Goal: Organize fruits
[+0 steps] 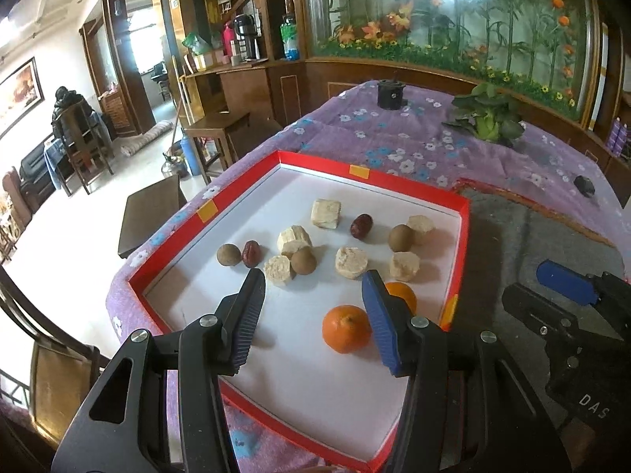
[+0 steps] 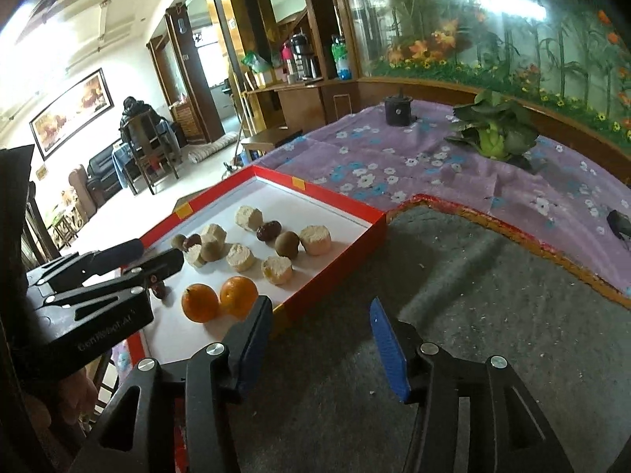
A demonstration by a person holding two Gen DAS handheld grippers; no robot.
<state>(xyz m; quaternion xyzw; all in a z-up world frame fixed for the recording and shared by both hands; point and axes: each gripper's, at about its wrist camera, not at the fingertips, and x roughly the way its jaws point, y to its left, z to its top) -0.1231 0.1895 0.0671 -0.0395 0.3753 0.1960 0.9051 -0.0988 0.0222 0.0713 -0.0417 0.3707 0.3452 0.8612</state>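
Observation:
A red-rimmed white tray (image 1: 374, 175) holds the fruit. Two oranges (image 1: 346, 329) (image 2: 238, 296) lie side by side at its near right corner. Further in are three round brown fruits (image 1: 303, 261), dark red dates (image 1: 361, 226) and several pale chunks (image 1: 352, 262). My left gripper (image 1: 313, 280) hangs open over the near part of the tray, with nothing between its fingers; the closer orange sits just under its right finger. My right gripper (image 2: 321, 303) stands open and empty above the grey mat (image 2: 473, 315), to the right of the tray (image 2: 347, 232).
A purple floral cloth (image 1: 394, 138) covers the table. On its far side stand a leafy green vegetable (image 1: 489, 118) and a black cylinder (image 1: 390, 94); a small dark object (image 1: 584, 186) lies at the right. The table's left edge drops to the floor. A person (image 1: 69, 106) sits far left.

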